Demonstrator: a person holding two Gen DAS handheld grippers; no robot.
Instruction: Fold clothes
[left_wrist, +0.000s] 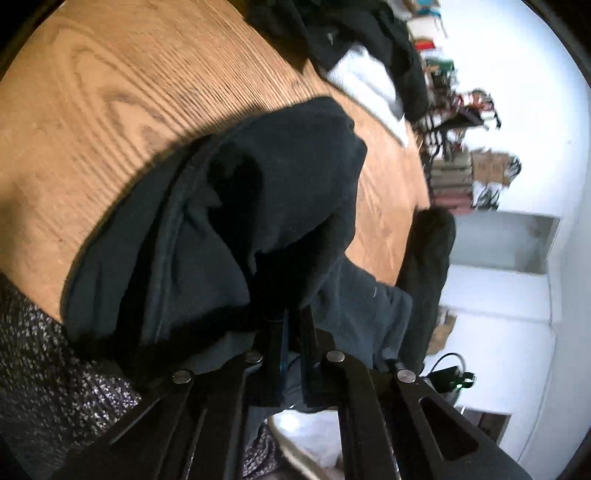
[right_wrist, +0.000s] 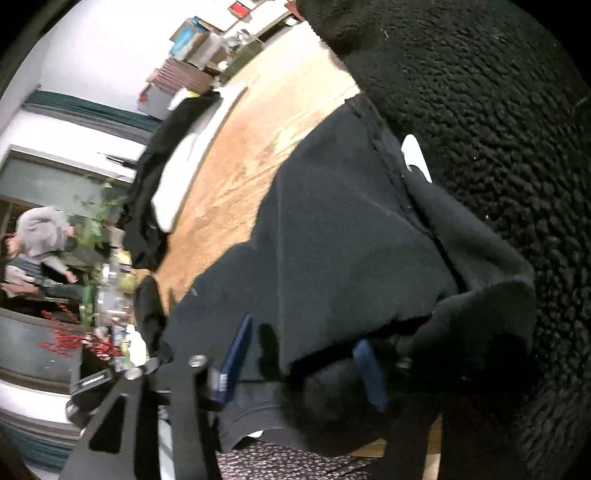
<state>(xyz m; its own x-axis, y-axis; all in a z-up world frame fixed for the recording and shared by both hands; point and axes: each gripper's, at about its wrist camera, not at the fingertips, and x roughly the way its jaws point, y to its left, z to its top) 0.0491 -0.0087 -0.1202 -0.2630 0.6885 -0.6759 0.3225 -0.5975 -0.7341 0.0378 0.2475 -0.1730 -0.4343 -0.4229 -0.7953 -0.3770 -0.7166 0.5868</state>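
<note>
A dark navy garment (left_wrist: 240, 221) lies bunched on the wooden table (left_wrist: 110, 110) and hangs over its near edge. My left gripper (left_wrist: 291, 332) is shut on a fold of this cloth, with its blue-lined fingers pressed together. In the right wrist view the same garment (right_wrist: 332, 240) spreads across the table (right_wrist: 258, 122). My right gripper (right_wrist: 303, 365) stands open, blue pads (right_wrist: 236, 354) well apart. A loose edge of the cloth droops between them, and neither pad presses on it.
A pile of black and white clothes (left_wrist: 351, 48) sits at the table's far side, also seen as the pile (right_wrist: 155, 184). A black fleece sleeve (right_wrist: 498, 110) fills the right side. Speckled carpet (left_wrist: 55, 369) lies below the table edge. People (right_wrist: 40, 236) sit far off.
</note>
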